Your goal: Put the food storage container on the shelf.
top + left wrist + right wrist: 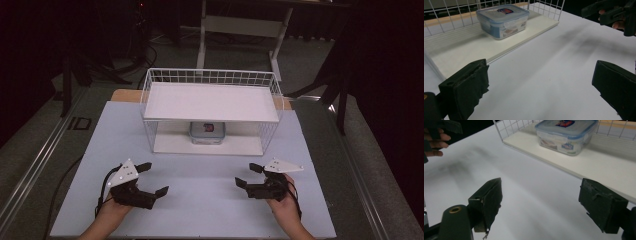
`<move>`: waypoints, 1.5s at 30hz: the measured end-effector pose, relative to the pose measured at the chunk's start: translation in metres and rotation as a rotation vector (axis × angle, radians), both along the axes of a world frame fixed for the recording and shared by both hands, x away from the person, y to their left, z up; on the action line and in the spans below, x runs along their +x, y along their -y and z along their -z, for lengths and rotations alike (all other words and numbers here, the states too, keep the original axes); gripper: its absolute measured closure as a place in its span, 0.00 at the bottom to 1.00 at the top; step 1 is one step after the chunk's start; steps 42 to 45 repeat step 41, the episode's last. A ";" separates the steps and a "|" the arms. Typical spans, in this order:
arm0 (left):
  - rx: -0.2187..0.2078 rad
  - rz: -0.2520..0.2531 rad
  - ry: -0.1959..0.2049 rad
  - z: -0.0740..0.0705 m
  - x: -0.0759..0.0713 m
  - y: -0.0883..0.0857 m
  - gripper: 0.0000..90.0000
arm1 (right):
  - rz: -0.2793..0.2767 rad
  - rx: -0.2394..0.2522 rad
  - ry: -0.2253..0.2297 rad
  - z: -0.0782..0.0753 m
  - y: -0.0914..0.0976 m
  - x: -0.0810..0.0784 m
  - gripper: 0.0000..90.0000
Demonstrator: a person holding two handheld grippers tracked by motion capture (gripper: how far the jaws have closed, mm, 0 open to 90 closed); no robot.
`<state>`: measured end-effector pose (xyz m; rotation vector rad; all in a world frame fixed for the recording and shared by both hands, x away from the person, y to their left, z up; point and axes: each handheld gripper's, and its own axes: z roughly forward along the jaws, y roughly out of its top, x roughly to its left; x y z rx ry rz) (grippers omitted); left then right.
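A white rectangular table point(200, 200) carries a white wire-mesh rack point(212, 110) with two flat white shelves, standing at the far middle of the tabletop. The upper shelf point(210, 102) is bare and overhangs the lower one, so in the high view it hides the rear part of whatever sits below. On the lower shelf point(172, 144), near its middle, stands a clear plastic food box with a blue-rimmed clip lid point(207, 133); a red and blue label shows on the lid. What is inside the box cannot be told. The rack's front side has no mesh, and the wire walls close it at the sides and back.

Between the rack and the person, the tabletop lies bare. The left gripper point(152, 179), black with a grey three-cornered plate on top, is held in the person's left hand point(112, 207) at the near left of the table, well apart from the rack. Its jaws stand wide apart with nothing between them, and in the left gripper view they frame bare table, with the box up and to the left. The right gripper point(245, 175) sits in the right hand point(284, 207) at the near right, jaws likewise spread and empty.

Beyond the table are grey floor, a white desk frame point(242, 25) and dark stands.
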<state>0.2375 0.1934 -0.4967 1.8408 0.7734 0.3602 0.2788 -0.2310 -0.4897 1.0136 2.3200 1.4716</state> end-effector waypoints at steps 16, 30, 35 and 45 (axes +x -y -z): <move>-0.003 -0.009 0.023 0.011 0.001 -0.009 0.02 | 0.020 -0.078 0.044 0.021 0.023 -0.006 0.20; -0.031 -0.058 0.023 0.013 0.005 -0.017 0.02 | 0.060 -0.033 0.016 0.026 0.039 0.006 0.19; -0.025 -0.061 0.025 0.013 0.005 -0.016 0.02 | 0.058 -0.028 0.022 0.026 0.040 0.007 0.19; -0.023 -0.059 0.020 0.014 0.004 -0.015 0.02 | 0.057 -0.030 0.025 0.026 0.039 0.008 0.19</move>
